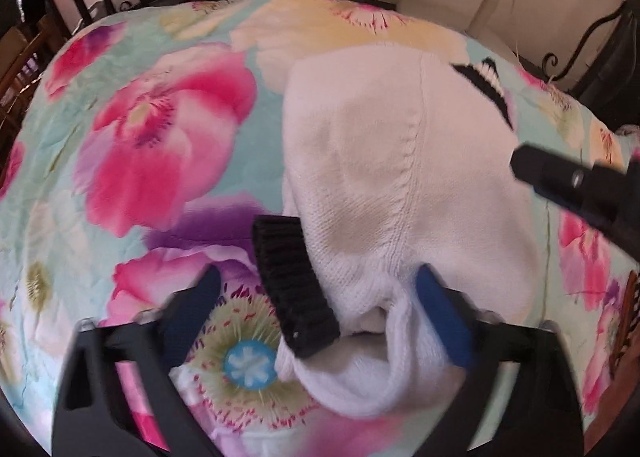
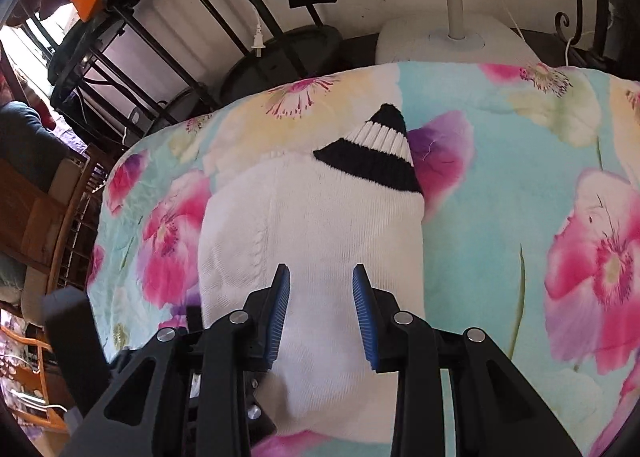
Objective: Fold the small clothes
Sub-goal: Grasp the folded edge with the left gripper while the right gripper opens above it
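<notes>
We are looking down on a white sweater (image 1: 400, 177) lying on a flowered cloth (image 1: 140, 137) that is covering the worktop. The sweater is sitting right of the middle of the cloth in the left wrist view, and its striped black-and-white hem (image 2: 380, 153) is pointing toward the far edge in the right wrist view.

Our left gripper (image 1: 320, 305) is hanging low over the sweater's near end. Its jaws are standing spread, and a black ribbed cuff (image 1: 292, 285) with a roll of white sleeve (image 1: 380, 369) is lying in the gap between them. The right blue pad (image 1: 440, 317) is sitting against the white knit; the left finger (image 1: 192, 313) is standing apart from the cuff, over the bare cloth. So we are not seeing a pinch: the jaws are flanking the cuff without clamping it.

Our right gripper (image 2: 322, 313) is hovering above the middle of the sweater's body, with its jaws standing partly apart. The white knit is showing through the gap between the two blue pads (image 2: 280, 313), and nothing is being held there. We cannot tell whether the fingertips are resting on the knit. In the left wrist view, this right gripper (image 1: 560, 185) is reaching in from the right edge, over the sweater's right side.
</notes>
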Demonstrator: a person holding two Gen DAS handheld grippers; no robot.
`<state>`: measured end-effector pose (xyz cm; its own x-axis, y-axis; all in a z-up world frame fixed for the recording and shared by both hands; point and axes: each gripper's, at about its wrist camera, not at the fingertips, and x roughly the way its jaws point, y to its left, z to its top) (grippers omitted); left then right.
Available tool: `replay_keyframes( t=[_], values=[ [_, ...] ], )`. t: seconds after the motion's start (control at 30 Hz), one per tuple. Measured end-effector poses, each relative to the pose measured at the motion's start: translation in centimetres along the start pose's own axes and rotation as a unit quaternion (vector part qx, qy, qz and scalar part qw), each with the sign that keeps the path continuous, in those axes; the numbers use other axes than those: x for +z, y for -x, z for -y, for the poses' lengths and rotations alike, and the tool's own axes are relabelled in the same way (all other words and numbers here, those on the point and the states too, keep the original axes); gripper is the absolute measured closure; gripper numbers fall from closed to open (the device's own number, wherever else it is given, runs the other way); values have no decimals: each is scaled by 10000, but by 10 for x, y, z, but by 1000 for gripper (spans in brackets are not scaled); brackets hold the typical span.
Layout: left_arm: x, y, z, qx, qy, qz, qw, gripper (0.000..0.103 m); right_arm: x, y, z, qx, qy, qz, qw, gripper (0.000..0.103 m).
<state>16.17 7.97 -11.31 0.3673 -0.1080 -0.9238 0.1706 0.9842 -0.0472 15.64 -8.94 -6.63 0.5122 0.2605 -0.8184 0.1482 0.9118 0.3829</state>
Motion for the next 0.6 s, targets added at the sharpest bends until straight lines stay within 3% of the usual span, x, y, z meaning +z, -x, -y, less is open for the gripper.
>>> replay_keyframes(
  t=[0.03, 0.17, 0.27, 0.37, 0.5, 0.6],
  values=[
    [-1, -3, -3, -249, 37, -49, 9997, 46, 1, -2, 2, 8, -58, 2, 10000, 70],
    [-7, -1, -4, -305, -188, 76, 9993, 51, 7, -11, 16, 70, -418, 5, 9991, 70],
    [-10, -4, -27, -638, 274, -50, 9976, 50, 8, -14, 18, 170, -573, 1, 9982, 70],
    [-8, -9, -48, -1190, 904, -264, 9884, 50, 8, -21, 14, 160, -438, -75, 9989, 63],
    [7, 17, -25, -921, 649, 167, 9935, 50, 9, -25, 16, -18, -336, -52, 9994, 62],
    [25, 42, -13, -661, 561, 709, 9937, 39, 18, -22, 25, 102, -551, 102, 9984, 62]
  ],
)
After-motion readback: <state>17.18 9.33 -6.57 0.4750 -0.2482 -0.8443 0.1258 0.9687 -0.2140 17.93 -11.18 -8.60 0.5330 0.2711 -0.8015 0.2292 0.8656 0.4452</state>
